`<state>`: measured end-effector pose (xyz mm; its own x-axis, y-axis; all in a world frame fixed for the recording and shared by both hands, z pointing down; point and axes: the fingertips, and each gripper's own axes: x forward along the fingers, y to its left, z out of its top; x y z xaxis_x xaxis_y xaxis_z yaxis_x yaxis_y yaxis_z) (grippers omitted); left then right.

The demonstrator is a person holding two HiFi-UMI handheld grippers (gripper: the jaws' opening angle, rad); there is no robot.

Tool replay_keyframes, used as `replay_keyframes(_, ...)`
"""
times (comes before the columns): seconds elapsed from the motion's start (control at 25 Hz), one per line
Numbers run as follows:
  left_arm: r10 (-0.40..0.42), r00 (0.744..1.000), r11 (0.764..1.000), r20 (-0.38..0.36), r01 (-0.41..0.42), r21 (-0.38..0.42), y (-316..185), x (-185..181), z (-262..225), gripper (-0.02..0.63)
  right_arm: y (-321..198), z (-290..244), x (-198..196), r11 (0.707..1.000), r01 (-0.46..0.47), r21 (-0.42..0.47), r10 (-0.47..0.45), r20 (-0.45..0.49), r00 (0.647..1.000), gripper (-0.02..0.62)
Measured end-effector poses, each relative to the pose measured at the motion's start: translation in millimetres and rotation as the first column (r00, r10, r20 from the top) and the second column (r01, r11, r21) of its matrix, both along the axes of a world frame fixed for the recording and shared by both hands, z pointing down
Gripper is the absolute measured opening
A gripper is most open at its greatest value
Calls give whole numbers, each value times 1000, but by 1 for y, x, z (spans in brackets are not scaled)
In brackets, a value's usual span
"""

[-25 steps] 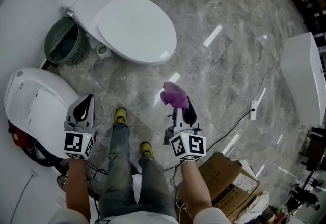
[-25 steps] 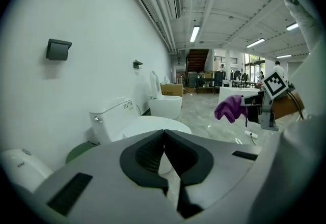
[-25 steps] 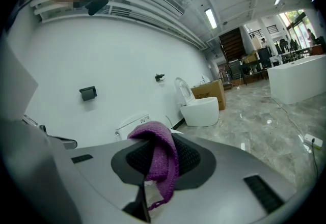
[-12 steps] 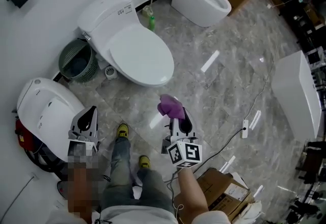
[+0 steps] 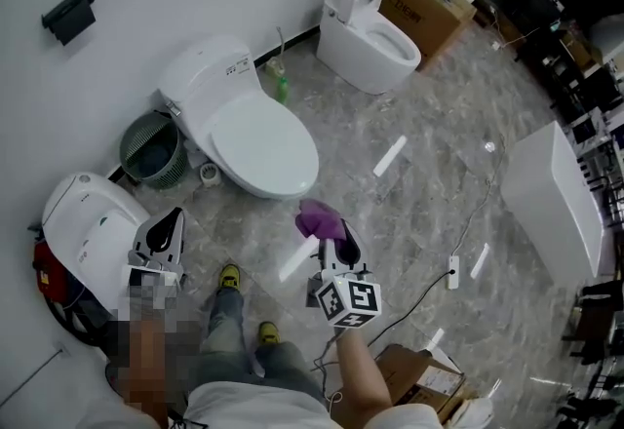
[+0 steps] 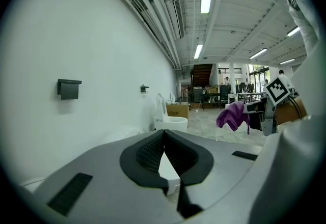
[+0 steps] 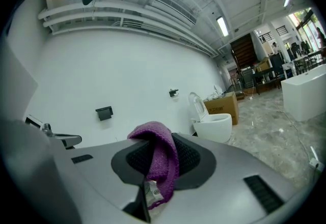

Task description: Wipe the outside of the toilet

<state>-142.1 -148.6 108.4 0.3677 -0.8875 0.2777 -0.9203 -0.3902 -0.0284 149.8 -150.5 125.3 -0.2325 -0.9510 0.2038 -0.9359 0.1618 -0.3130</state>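
Purple cloth in right gripper, toilet apparently well apart.

bright ceiling strips, floor glare, fisheye edges

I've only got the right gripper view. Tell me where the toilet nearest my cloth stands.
Observer: In the head view, a closed toilet stands against the wall, ahead and left of the purple cloth clamped in the right hand-held gripper.
Operator: Report my other hand.
Observer: The left hand-held gripper has its jaws together, nothing between them.
Operator: Name what's beside that toilet.
Observer: A green bin stands at its left side in the head view, by the wall.
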Motion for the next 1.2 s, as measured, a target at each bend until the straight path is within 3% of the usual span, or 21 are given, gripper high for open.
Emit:
replay_keyframes(0.32,-8,999,999,-46,10,46,6,-1,-70,17,7,-56,8,999,-37,19,37,18,999,87)
replay_keyframes(0.72,18,1000,995,-23,-15,99,10,1,-125,17,20,-101,25,998,-62,32,61,20,998,87)
replay_keyframes(1.2,56,998,987,-20,-53,152,14,10,-156,17,28,-129,12,998,-29,60,30,-12,999,86)
